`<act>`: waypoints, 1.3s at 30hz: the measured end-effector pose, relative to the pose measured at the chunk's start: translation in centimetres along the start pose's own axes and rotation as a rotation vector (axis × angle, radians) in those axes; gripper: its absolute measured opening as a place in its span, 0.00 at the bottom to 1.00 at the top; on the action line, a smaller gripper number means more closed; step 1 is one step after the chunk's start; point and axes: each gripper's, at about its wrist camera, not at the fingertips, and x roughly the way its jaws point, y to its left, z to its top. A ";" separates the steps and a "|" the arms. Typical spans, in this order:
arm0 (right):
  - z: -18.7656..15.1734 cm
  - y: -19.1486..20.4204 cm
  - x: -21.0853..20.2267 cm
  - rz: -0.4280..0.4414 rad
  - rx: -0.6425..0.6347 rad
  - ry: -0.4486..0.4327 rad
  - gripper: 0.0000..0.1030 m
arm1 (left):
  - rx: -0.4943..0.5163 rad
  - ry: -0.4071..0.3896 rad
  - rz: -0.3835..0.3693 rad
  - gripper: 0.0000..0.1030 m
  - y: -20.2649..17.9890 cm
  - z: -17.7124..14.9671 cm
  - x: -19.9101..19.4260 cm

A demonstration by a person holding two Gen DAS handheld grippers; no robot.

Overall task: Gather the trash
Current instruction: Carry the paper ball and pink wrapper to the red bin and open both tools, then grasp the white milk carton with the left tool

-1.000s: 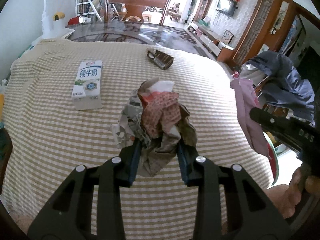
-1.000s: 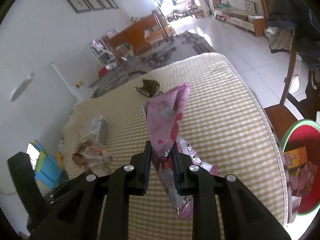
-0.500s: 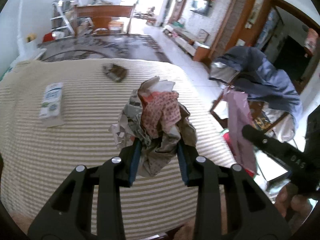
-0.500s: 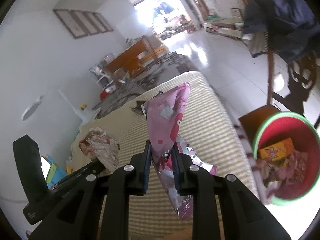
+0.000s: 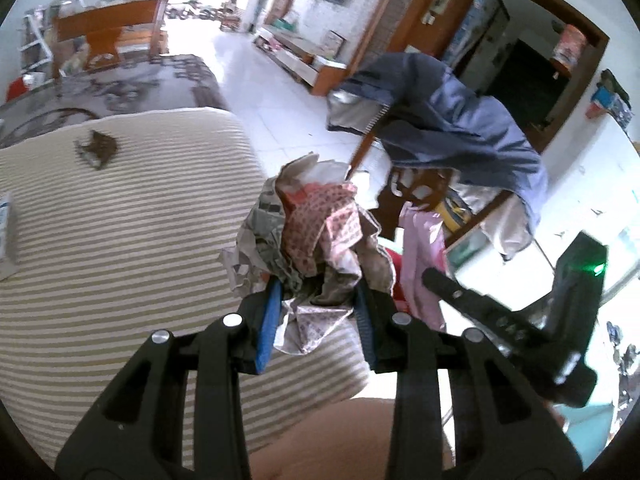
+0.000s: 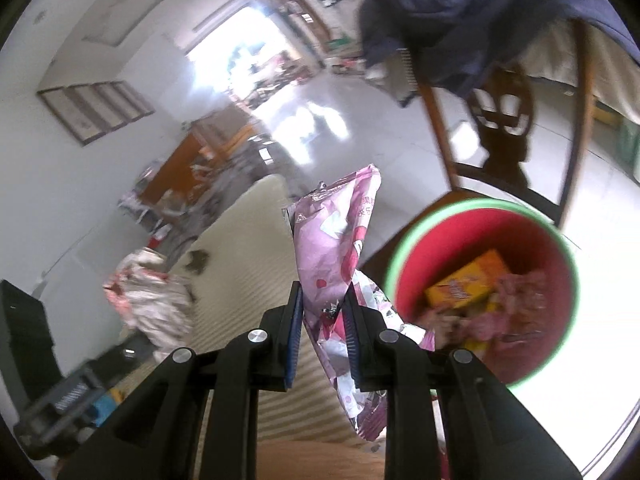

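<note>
My left gripper (image 5: 316, 312) is shut on a crumpled wad of printed paper (image 5: 312, 232), held up near the right edge of the table with the striped cloth (image 5: 120, 240). My right gripper (image 6: 322, 320) is shut on a pink snack wrapper (image 6: 332, 248), which hangs beside a red bin with a green rim (image 6: 404, 248) on the floor. Inside the bin lie a yellow box (image 6: 468, 284) and pink wrappers. In the left wrist view the pink wrapper (image 5: 420, 256) and the right gripper's black body (image 5: 520, 332) show at the right. The paper wad (image 6: 148, 296) appears at the left of the right wrist view.
A dark crumpled wrapper (image 5: 98, 148) and a milk carton (image 5: 6, 236) lie on the cloth. A wooden chair (image 6: 508, 120) draped with a blue jacket (image 5: 440, 120) stands just behind the bin. White tiled floor (image 5: 280, 120) stretches beyond.
Both grippers swung right off the table toward the chair and bin, each keeping its load. The bin now sits large beside the pink wrapper; the carton slid to the left edge.
</note>
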 end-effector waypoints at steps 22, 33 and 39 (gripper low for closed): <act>0.9 -8.2 -1.7 -0.172 0.144 -0.074 0.52 | 0.031 0.205 -0.145 0.78 -7.2 1.2 9.5; 0.9 -6.5 -0.5 -0.167 0.106 -0.049 0.64 | -0.084 0.021 0.259 0.85 11.1 2.1 2.1; 0.1 -3.6 1.7 -0.167 0.049 -0.002 0.64 | -0.332 -0.012 0.603 0.85 27.0 1.1 -3.3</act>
